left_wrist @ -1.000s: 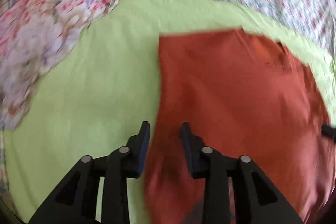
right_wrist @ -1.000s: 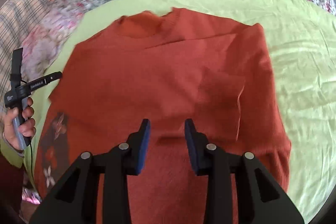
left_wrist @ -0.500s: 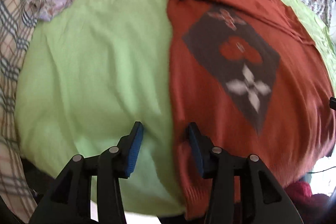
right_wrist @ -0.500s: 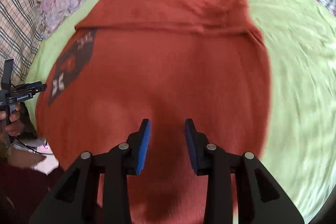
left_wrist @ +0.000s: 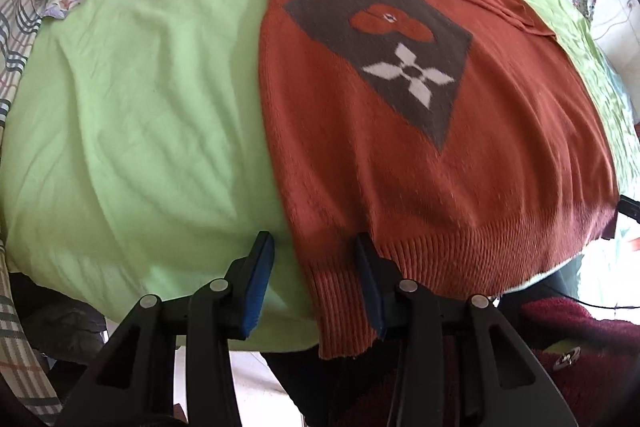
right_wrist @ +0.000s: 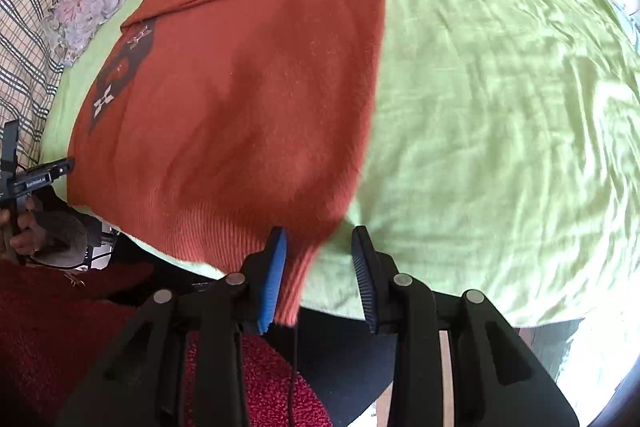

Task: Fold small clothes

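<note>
Seemingly sweater (left_wrist: 400,167) hem corners between parted jaws.

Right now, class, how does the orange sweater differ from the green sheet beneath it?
The sweater is rust-orange knit with a ribbed hem; the sheet is plain pale green. The sweater bears a dark diamond of flower motifs; the sheet only creases. Both lie spread out, overhanging the near edge.

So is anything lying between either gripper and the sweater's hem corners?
Nothing visible. The left gripper and right gripper each stand open around a corner of the orange sweater's ribbed hem, on bare green sheet.
</note>
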Demonstrator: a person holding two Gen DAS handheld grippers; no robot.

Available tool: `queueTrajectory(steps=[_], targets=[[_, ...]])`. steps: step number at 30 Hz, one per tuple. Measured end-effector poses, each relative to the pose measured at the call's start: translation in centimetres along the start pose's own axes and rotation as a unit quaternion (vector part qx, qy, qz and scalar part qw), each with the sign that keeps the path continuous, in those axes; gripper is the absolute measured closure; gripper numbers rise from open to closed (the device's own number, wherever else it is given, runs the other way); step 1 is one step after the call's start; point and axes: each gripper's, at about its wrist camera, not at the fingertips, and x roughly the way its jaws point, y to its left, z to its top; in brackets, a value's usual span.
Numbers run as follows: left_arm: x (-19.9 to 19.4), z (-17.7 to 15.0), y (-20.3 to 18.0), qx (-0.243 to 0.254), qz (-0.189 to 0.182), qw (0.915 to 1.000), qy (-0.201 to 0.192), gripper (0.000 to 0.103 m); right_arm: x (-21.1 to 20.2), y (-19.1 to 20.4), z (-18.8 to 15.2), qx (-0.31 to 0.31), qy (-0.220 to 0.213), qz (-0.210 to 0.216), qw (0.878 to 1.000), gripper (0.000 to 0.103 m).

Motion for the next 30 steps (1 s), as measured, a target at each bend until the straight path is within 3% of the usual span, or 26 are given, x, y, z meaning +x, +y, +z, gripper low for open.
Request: queueTrajectory(steps=[5, 6, 7, 8, 9, 13, 17, 21, 26, 30], targets=[[0.2, -0.2, -0.1, 0.012, -0.011, 0.9998, -0.015, 0.094, 1.1, -0.5, -0.4, 0.017, -0.001, 0.046, 0.999, 0.065], [-0.1, -0.2, -0.3, 0.015, -0.012, 0.9997, -0.017, 0.095, 1.3, -0.2, -0.2, 0.016, -0.003, 0.058, 0.998, 0.065], [-0.3, -0.3, -0.2, 0.016, -0.012, 0.9997, -0.018, 0.095, 1.4, 0.1, -0.2, 0.013, -0.004, 0.075, 0.997, 0.066], [-0.4, -0.3, 0.1, 0.015, -0.011, 0.9997, -0.016, 0.094, 1.3, 0.4, -0.2, 0.007, -0.003, 0.088, 0.996, 0.075], [-0.3, -0.6, 0.6, 0.009, -0.011, 0.9999, -0.009, 0.088, 1.1, 0.6, -0.3, -0.003, -0.002, 0.099, 0.995, 0.097], [0.1, -0.9, 2.1, -0.018, -0.048, 0.9987, 0.006, 0.085, 1.4, 0.0, -0.7, 0.005, 0.002, 0.105, 0.995, 0.094], [-0.1, -0.6, 1.2, 0.007, -0.051, 0.9986, -0.004, 0.097, 2.3, 0.7, -0.5, 0.004, 0.007, 0.110, 0.994, 0.094], [-1.3, -0.9, 1.8, -0.006, -0.064, 0.9976, -0.025, 0.099, 1.2, 1.1, -0.1, -0.012, -0.006, 0.103, 0.995, 0.096], [-4.0, 0.7, 2.5, -0.044, -0.071, 0.9940, -0.071, 0.099, -1.2, 0.6, 1.9, -0.002, -0.054, 0.115, 0.992, 0.096], [-6.7, 4.3, 3.2, -0.060, -0.073, 0.9871, -0.129, 0.099, -3.6, 0.2, 4.9, 0.001, -0.113, 0.129, 0.985, 0.096]])
